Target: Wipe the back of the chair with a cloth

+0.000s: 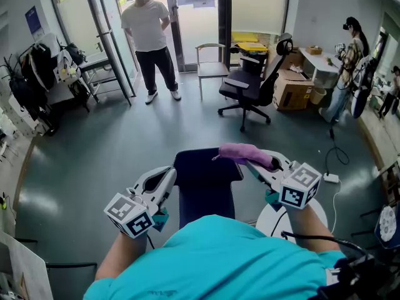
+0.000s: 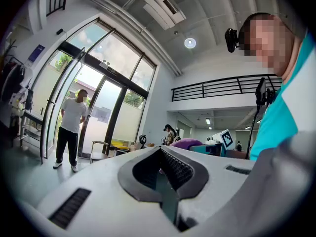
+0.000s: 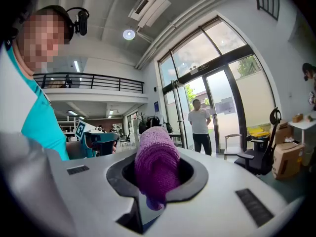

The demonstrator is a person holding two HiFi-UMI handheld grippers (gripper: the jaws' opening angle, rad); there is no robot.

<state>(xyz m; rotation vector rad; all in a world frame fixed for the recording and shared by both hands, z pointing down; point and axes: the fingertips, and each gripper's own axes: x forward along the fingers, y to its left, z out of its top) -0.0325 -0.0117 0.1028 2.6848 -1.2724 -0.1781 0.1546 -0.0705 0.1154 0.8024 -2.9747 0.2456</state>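
The cloth is purple and knitted, rolled up thick like a sausage. The right gripper holds it, with both jaws pinching it near one end. In the right gripper view the cloth fills the gap of the right gripper and sticks out past the tips. It sits at the top edge of the chair, over the right corner of its back. I cannot tell if it touches the chair. The back of the chair is dark blue with a straight top edge and rounded corners, and it stands right in front of the person. The left gripper is just beside the back's left edge, lower than the cloth. In the left gripper view the left gripper has its jaws pressed together with nothing between them. A round white thing is low down near the right side of the chair. Past the chair there is a wide stretch of grey floor with lots of room. Well beyond it are a black office chair, a wooden chair and a box. A person stands by the glass doors, and another person stands far off on the right.
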